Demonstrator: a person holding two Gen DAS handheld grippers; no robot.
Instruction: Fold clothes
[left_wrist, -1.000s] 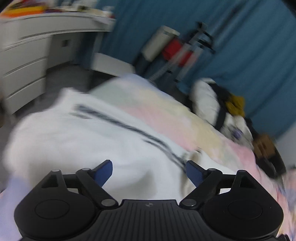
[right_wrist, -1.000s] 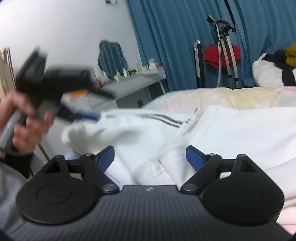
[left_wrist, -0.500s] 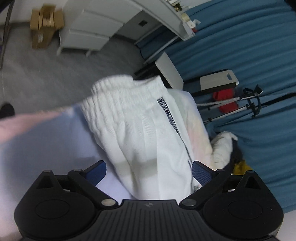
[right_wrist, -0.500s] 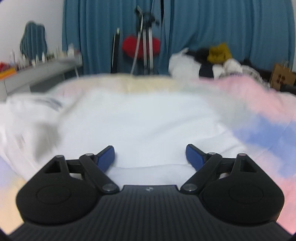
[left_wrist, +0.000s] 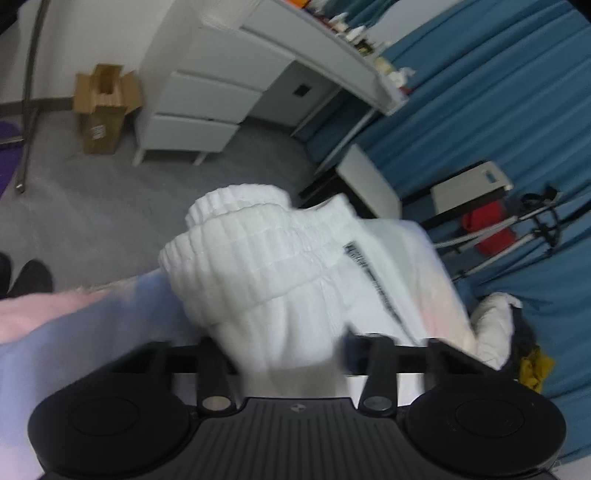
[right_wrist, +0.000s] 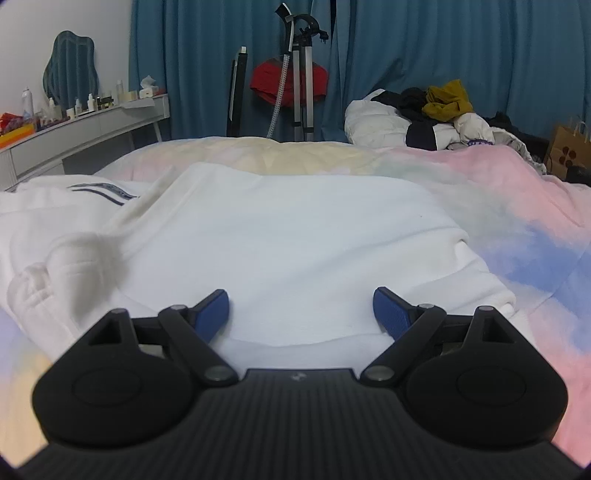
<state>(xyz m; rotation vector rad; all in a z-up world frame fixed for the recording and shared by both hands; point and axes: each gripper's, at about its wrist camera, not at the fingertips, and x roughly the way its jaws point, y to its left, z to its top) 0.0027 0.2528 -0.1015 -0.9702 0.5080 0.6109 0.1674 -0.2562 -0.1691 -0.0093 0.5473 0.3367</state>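
Note:
White trousers (left_wrist: 266, 266) with a ribbed elastic waistband and a dark side stripe (left_wrist: 373, 280) lie on the pastel bed cover (left_wrist: 74, 332). My left gripper (left_wrist: 284, 350) is shut on the bunched cloth just below the waistband; its fingers are blurred. In the right wrist view the same white garment (right_wrist: 295, 229) lies spread flat on the bed, its stripe (right_wrist: 99, 194) at the far left. My right gripper (right_wrist: 301, 310) hovers open over the garment's near edge, with nothing between its blue pads (right_wrist: 388, 310).
White drawers (left_wrist: 199, 99) and a cardboard box (left_wrist: 101, 110) stand on the grey floor left of the bed. A dark shoe (left_wrist: 33, 277) shows by the bed edge. A steamer stand (right_wrist: 299, 74), a clothes pile (right_wrist: 424, 114) and a paper bag (right_wrist: 569, 151) sit beyond the bed.
My left gripper swung over to the waistband end and went from open to shut on the cloth. My right gripper turned right to face the spread garment and stayed open.

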